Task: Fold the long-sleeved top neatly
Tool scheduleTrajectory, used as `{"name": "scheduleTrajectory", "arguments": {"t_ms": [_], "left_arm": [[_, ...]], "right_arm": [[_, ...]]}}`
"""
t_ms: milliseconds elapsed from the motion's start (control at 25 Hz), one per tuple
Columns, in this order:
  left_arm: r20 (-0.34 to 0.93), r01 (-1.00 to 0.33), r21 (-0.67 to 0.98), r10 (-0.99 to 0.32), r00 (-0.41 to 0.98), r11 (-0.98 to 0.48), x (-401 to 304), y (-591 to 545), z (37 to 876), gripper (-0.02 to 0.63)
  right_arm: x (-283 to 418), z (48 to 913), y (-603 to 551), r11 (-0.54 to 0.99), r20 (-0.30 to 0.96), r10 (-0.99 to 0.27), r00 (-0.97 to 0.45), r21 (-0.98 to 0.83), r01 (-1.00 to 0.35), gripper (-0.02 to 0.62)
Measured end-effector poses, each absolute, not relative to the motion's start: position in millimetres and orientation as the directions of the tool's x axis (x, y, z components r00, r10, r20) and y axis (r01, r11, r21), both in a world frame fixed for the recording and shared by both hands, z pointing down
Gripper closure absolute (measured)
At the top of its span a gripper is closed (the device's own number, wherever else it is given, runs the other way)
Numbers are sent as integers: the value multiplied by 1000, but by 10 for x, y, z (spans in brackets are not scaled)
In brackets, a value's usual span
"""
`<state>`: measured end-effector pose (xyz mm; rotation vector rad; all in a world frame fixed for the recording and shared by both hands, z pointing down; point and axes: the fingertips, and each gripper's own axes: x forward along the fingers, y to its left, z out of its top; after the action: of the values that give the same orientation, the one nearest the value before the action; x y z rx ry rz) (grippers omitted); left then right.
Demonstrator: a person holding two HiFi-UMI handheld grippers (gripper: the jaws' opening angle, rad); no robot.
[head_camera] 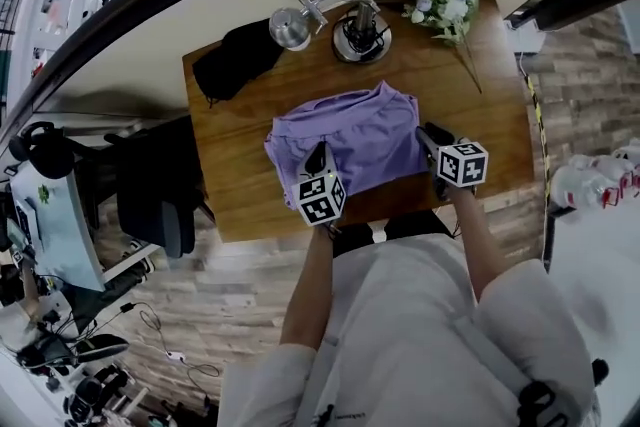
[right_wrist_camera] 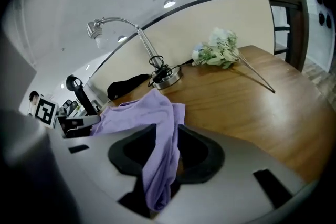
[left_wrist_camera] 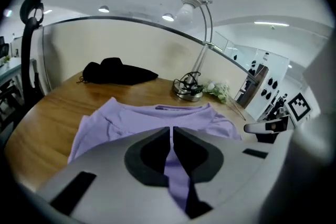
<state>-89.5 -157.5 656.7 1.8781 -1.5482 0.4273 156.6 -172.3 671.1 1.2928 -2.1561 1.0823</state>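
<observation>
Table: a wooden desk point(head_camera: 240, 185) fills the middle of the head view, and everything else sits on it.
Long-sleeved top: the lavender top point(head_camera: 370, 140) lies at the centre of the desk, partly folded into a rough rectangle. Its collar is on the far side, toward the desk lamp point(head_camera: 345, 20).
Lie of the top: it spreads ahead of both grippers, away from the person, with its longer side running left to right. Its near edge is at the jaws of both grippers, so neither hand is clearly nearer.
Left gripper: the left gripper point(left_wrist_camera: 171, 139) sits at the near-left corner, jaws pinched together on a thin fold of the lavender fabric.
Right gripper: the right gripper point(right_wrist_camera: 165, 149) sits at the near-right edge. Its jaws stand apart and a bunched strip of the top hangs loosely between them, so it looks unclamped.
Other items: a black cloth bundle point(head_camera: 235, 60) and a flower sprig point(head_camera: 445, 10) lie along the far edge, well apart from the top.
Writing: only the square markers on the gripper cubes show. The collar label is too small to read.
</observation>
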Motion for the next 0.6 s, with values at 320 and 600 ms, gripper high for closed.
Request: {"name": "scheduleTrajectory", "arguments": {"t_ms": [320, 600], "left_arm": [[682, -954, 255, -671, 291, -156, -499, -1434, 6724, 572], [739, -958, 242, -610, 286, -156, -393, -1333, 7107, 572]], "right_arm": [[1510, 6923, -1415, 172, 701, -524, -484, -470, -866, 361], [1480, 7060, -1321, 171, 722, -496, -483, -463, -869, 348]]}}
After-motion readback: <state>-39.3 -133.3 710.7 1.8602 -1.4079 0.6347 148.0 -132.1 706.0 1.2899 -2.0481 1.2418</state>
